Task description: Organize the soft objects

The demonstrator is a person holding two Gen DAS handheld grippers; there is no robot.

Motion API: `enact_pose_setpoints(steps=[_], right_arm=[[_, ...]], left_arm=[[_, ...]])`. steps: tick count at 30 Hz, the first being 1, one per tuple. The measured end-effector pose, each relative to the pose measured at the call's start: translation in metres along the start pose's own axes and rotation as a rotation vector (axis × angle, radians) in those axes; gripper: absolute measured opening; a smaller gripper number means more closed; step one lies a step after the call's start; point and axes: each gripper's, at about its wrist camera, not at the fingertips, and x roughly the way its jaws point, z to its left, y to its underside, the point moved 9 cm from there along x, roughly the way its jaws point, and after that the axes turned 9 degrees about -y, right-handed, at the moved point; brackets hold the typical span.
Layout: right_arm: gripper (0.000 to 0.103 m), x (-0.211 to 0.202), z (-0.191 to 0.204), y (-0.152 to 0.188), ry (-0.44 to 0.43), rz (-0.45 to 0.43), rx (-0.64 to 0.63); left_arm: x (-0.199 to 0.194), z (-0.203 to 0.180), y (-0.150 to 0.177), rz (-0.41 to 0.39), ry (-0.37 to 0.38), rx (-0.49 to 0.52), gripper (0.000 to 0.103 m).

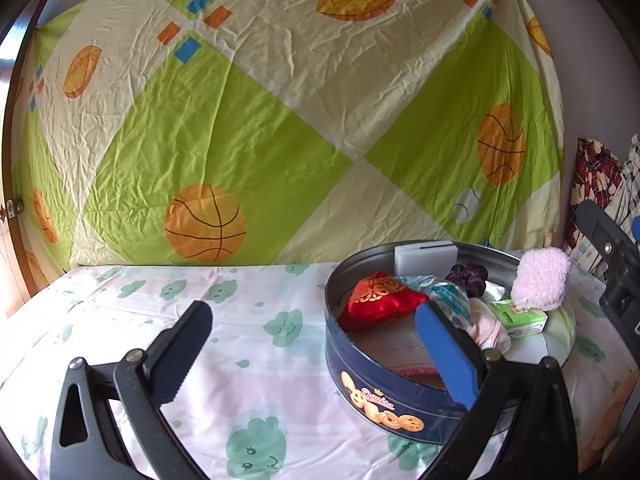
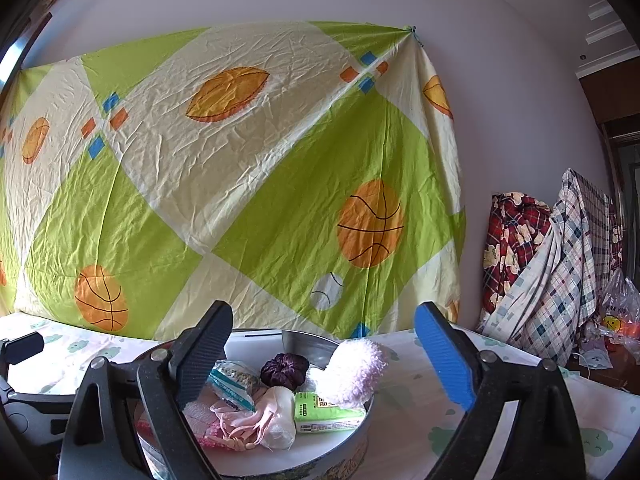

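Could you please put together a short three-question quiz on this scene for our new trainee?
1. True or false: the red pouch lies inside the round tin.
2. Which item leans on the tin's far wall: A) white sponge block B) green tissue pack C) purple scrunchie?
3. Fill in: both the left tool and the right tool are ____ and hold nothing.

Key: 1 true; 2 A; 3 open.
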Motion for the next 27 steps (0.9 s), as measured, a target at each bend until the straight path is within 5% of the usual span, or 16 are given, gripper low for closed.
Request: enact_pose_setpoints(steps=[27], right_arm=[[0.098, -0.0068, -0.0022, -0.0038, 0.006, -0.024, -0.002]], left_arm=[[-0.0004, 0.0018, 0.0009, 0.003, -0.001, 0.0, 0.103]])
